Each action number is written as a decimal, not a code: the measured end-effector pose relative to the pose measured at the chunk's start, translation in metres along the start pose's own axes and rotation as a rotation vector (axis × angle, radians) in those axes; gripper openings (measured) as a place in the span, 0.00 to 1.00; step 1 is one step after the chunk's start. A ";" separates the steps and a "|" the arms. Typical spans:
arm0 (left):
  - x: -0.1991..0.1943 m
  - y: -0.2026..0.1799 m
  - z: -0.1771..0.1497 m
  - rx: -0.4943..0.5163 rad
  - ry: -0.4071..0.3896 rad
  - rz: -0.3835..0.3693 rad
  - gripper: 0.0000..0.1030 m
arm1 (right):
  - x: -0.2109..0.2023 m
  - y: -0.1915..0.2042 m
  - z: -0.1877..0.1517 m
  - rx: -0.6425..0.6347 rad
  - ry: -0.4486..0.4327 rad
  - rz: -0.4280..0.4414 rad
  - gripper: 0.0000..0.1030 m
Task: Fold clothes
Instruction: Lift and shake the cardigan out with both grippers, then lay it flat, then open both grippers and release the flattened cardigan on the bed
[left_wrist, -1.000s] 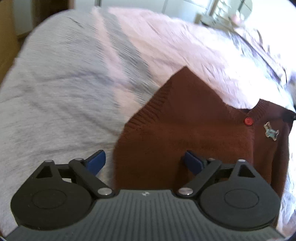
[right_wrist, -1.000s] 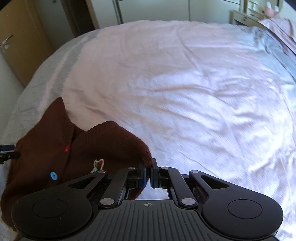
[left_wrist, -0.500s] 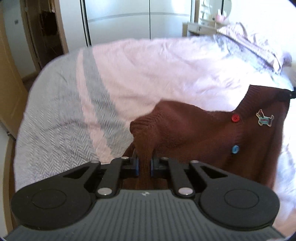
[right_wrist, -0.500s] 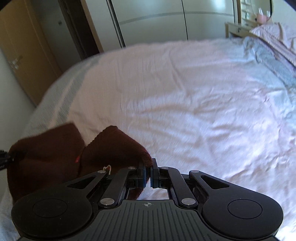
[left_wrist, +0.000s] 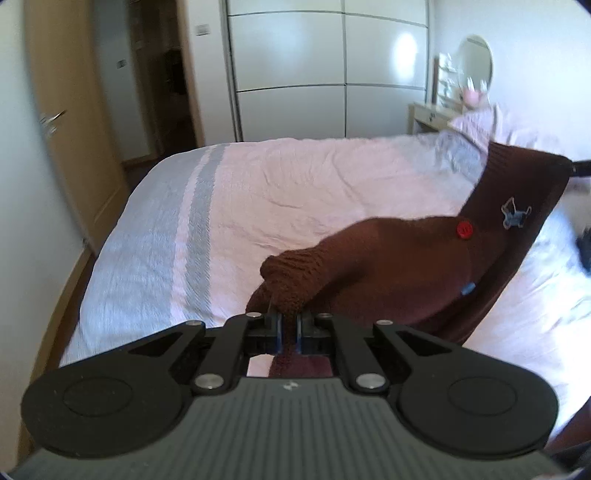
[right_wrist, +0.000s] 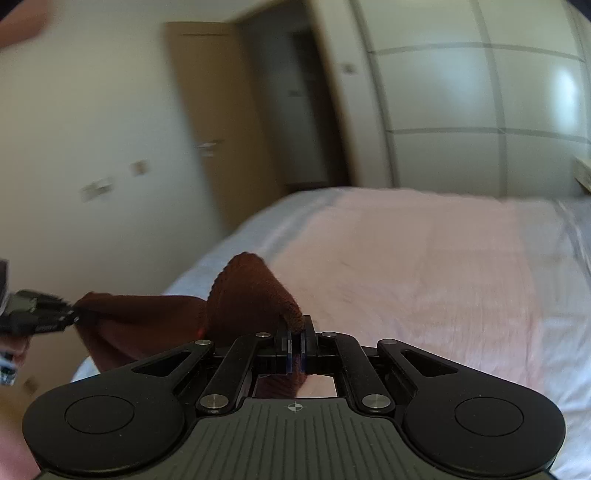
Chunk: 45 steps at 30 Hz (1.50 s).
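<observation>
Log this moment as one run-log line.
phase: lifting | left gripper: shut on brown cardigan | right gripper: shut on brown cardigan | garment: stretched between grippers, above bed

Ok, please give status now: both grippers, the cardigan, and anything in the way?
Left gripper and right gripper: jaws shut on brown cardigan. Cardigan held up between them above the bed. Nothing in the way.

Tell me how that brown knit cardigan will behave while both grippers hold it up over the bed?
Probably floppy: the brown cardigan sags between the left gripper and right gripper. The chunky knit likely grips well rather than slipping. Its red button could snag.
</observation>
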<state>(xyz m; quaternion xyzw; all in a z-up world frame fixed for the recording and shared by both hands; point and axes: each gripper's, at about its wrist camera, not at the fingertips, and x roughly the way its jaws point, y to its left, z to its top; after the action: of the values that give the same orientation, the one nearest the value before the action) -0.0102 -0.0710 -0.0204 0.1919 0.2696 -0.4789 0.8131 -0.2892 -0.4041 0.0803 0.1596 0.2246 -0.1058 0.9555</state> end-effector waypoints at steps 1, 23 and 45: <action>-0.016 -0.011 0.002 -0.016 0.005 -0.002 0.04 | -0.025 -0.001 0.006 -0.017 -0.008 0.022 0.02; 0.215 -0.095 -0.132 -0.050 0.250 -0.268 0.32 | 0.011 -0.131 -0.179 0.233 0.220 -0.436 0.68; 0.186 -0.113 -0.246 0.113 -0.046 -0.309 0.48 | -0.007 -0.120 -0.334 0.189 0.026 -0.475 0.68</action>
<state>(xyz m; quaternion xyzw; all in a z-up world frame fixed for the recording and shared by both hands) -0.0987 -0.1090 -0.3340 0.1825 0.2500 -0.6170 0.7235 -0.4601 -0.3970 -0.2308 0.1924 0.2569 -0.3456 0.8818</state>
